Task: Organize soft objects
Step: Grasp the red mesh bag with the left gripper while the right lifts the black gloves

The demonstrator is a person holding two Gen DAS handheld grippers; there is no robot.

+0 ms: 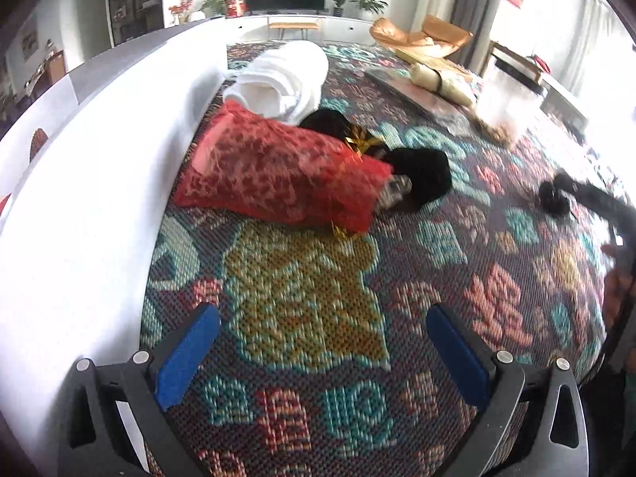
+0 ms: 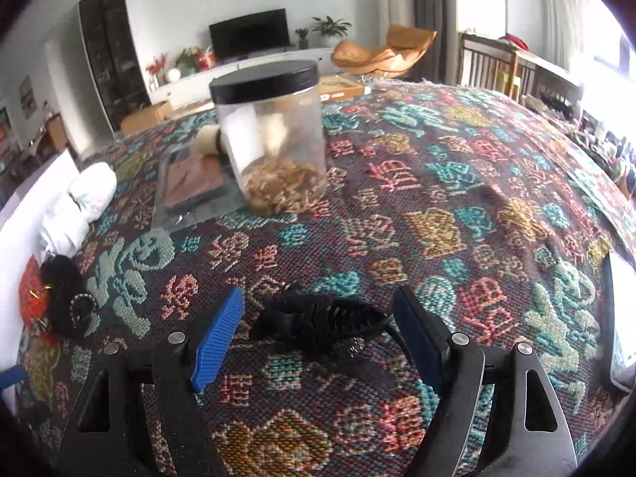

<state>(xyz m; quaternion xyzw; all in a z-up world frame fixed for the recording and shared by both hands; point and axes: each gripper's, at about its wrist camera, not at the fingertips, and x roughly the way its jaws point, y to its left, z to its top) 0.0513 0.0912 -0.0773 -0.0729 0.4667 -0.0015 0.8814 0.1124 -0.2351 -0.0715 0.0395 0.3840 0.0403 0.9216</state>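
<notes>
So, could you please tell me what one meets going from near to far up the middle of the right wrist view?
Right gripper → black mesh item → clear jar with black lid → television.

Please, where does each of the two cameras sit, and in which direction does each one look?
Left wrist: on the left gripper, low over the patterned cloth, facing the red mesh bag and white towel roll; its blue fingers stand open.
Right wrist: on the right gripper, facing the black hair clip and lidded jar; open fingers.
Shared: cloth, bag, towel, television.
</notes>
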